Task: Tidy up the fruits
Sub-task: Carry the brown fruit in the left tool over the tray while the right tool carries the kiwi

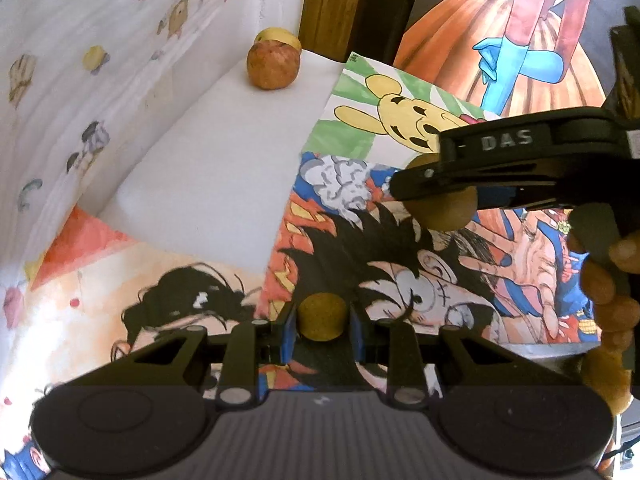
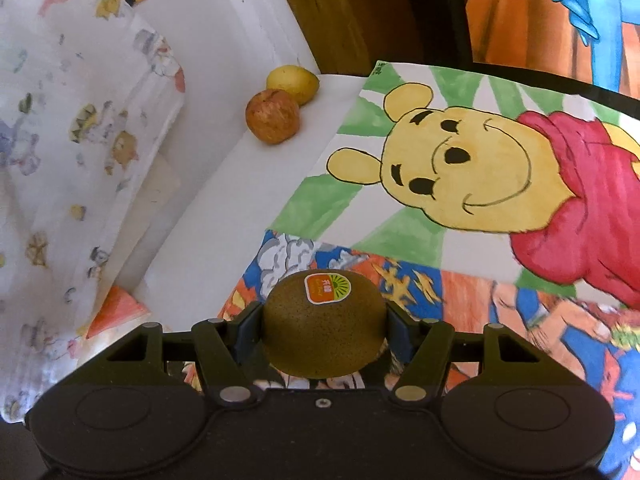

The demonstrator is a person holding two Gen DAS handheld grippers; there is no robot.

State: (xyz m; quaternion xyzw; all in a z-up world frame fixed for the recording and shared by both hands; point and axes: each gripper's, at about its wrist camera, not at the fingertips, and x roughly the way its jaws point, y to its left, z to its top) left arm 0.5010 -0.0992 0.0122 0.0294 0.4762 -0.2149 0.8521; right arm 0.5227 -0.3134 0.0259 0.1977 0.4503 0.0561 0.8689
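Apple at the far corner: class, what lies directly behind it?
Behind the apple sits a yellow fruit, apparently touching it. The apple covers its lower front part.

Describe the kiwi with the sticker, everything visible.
The kiwi is oval, brown-green and finely speckled, with a fuzzy-looking skin. An orange, white-edged sticker with a green sunburst sits on its upper face. The right tongs grip it on both sides, holding it above the cartoon posters. Its underside is hidden.
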